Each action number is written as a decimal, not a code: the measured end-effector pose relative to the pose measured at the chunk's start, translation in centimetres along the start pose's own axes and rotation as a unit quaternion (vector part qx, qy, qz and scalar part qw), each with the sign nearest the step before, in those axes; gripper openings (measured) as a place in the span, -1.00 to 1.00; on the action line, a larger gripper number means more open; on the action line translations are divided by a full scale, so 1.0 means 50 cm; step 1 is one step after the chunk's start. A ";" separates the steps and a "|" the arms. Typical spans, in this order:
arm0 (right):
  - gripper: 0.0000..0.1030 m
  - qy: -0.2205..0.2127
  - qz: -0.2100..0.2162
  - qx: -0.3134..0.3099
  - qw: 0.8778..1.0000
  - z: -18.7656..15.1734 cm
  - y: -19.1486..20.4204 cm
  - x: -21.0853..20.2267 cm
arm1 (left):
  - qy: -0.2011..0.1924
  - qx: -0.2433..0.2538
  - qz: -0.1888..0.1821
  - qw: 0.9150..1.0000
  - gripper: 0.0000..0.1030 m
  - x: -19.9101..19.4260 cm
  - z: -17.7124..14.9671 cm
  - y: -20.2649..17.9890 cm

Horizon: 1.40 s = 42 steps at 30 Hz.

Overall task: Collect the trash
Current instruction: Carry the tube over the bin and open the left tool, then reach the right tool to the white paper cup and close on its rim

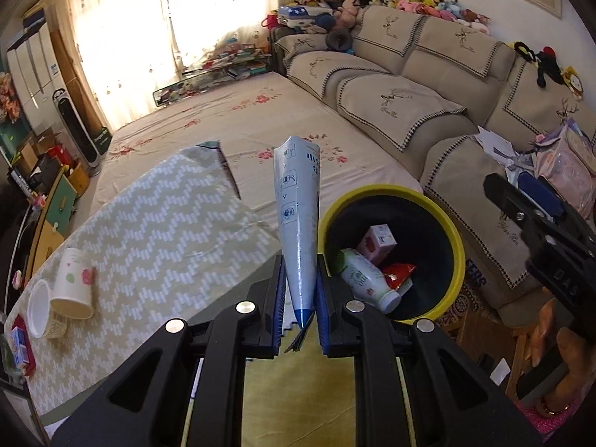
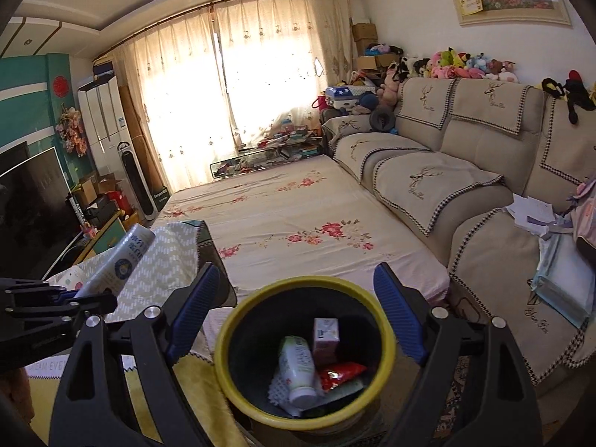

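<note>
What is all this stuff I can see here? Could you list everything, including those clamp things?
Round bin with yellow rim: one, black inside, on the floor by the sofa.
White plastic bottle: one, lying in the bin.
Pink carton: one, in the bin.
Red snack wrapper: one, in the bin.
Paper cups: two, white, tipped over on the zigzag-patterned table cloth.
Beige sofa: one, along the wall, plush toys on top.
Flattened white-and-blue tube: one, pinched in the left gripper.
Left gripper: black, blue pads, jaws shut on the tube.
Right gripper: jaws open, empty, above the bin.
</note>
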State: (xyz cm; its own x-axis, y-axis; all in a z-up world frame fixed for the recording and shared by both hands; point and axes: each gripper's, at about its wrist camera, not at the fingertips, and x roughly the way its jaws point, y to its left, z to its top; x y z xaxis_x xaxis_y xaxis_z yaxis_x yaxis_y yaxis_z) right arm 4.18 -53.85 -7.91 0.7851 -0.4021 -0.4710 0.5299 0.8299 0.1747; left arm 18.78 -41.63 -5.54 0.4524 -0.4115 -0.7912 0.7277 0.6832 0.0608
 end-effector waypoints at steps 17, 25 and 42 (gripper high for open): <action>0.58 0.000 -0.046 0.054 0.997 -0.010 -0.199 -0.033 | 0.114 0.064 -0.041 0.991 -0.53 0.267 0.021 -0.214; 0.58 -0.003 -0.054 0.057 0.997 -0.007 -0.205 -0.041 | 0.108 0.043 -0.052 0.992 0.06 0.242 0.001 -0.182; 0.58 0.033 0.046 -0.040 0.998 -0.010 0.062 0.010 | -0.091 -0.124 0.053 0.987 0.57 -0.096 -0.176 0.223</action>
State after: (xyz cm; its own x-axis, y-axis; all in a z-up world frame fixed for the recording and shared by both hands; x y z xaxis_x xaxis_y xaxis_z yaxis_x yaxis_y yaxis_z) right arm 6.02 -51.28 -8.04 0.8049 -0.2993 -0.5124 0.4274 0.8914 0.1507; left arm 20.16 -26.71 -6.41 0.6208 -0.4159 -0.6646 0.5330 0.8455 -0.0312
